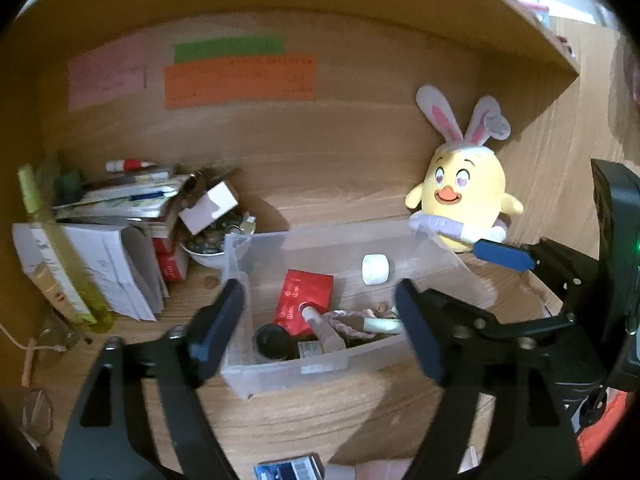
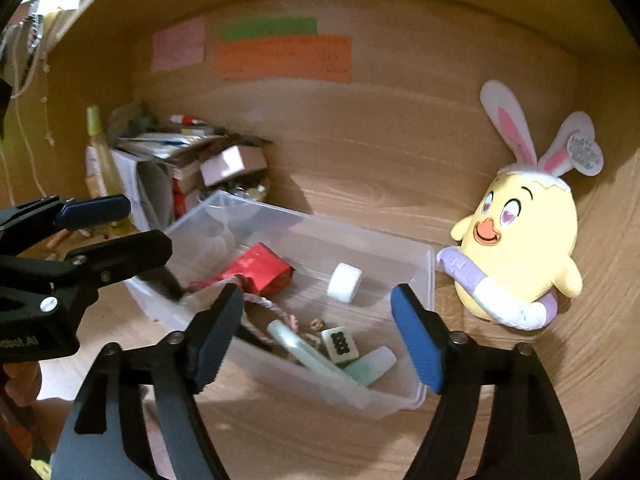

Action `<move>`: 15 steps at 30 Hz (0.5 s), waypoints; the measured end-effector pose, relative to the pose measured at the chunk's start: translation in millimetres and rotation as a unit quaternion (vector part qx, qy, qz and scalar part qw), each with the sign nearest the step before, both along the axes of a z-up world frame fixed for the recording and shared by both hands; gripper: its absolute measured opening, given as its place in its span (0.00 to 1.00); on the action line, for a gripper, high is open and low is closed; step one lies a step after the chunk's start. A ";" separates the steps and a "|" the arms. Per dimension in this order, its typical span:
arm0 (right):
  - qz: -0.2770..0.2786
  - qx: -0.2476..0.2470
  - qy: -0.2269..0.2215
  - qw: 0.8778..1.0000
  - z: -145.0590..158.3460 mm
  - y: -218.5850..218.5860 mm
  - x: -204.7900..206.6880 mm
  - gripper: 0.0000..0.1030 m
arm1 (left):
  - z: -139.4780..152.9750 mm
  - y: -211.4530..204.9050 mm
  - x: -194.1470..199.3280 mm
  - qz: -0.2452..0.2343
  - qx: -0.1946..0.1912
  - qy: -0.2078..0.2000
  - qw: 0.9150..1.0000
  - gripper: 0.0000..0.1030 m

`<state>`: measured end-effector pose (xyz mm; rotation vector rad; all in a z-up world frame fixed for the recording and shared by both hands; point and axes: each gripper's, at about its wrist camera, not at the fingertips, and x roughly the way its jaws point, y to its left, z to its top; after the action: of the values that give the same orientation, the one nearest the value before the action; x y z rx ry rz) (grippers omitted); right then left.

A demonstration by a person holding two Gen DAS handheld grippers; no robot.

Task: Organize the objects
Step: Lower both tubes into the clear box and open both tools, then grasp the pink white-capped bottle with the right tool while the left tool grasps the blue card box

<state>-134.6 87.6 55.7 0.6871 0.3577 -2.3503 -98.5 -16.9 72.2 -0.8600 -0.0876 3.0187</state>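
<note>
A clear plastic bin point(image 1: 320, 364) sits on the wooden counter point(image 1: 304, 412), a shallow see-through rectangular tub with rounded corners and a frosted rim. Inside the bin lie a red packet point(image 1: 304, 300) toward its left half, a short white cylinder point(image 1: 375, 269) toward its far right wall, a black round lid point(image 1: 272, 341) at its near left corner, a pink-and-white braided cord point(image 1: 346, 320), pale green tubes point(image 2: 316, 354) and a mahjong tile point(image 2: 340, 344) with green markings near its front wall. Just beside the bin's far right corner a yellow chick plush point(image 1: 464, 196) with rabbit ears leans on the wooden back panel. To the bin's left a stack of books and papers point(image 1: 120, 232) stands with a yellow-green bottle point(image 1: 60, 252) in front of it. On the back panel above the bin hang pink, green and orange paper notes point(image 1: 240, 80). The left tool point(image 1: 320, 320) hangs over the bin's near left part with its jaws spread wide and nothing between them. The right tool point(image 2: 316, 332) stands over the bin's near right part, jaws likewise wide apart and gripping nothing.
</note>
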 end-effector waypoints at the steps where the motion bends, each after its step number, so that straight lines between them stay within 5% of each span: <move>1: 0.003 -0.003 0.002 1.000 1.8 1.5 4.0 0.75 | 2.6 -1.1 6.4 0.001 0.001 0.005 1.000 0.87; 15: 0.067 0.009 -0.016 0.998 -19.1 -1.5 62.0 0.81 | -19.9 -24.5 54.7 0.010 -0.011 -0.041 0.999 0.96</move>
<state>-72.6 86.2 36.6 0.6883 0.3990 -2.2090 -43.8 -41.4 52.3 -0.9902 -0.0642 3.0077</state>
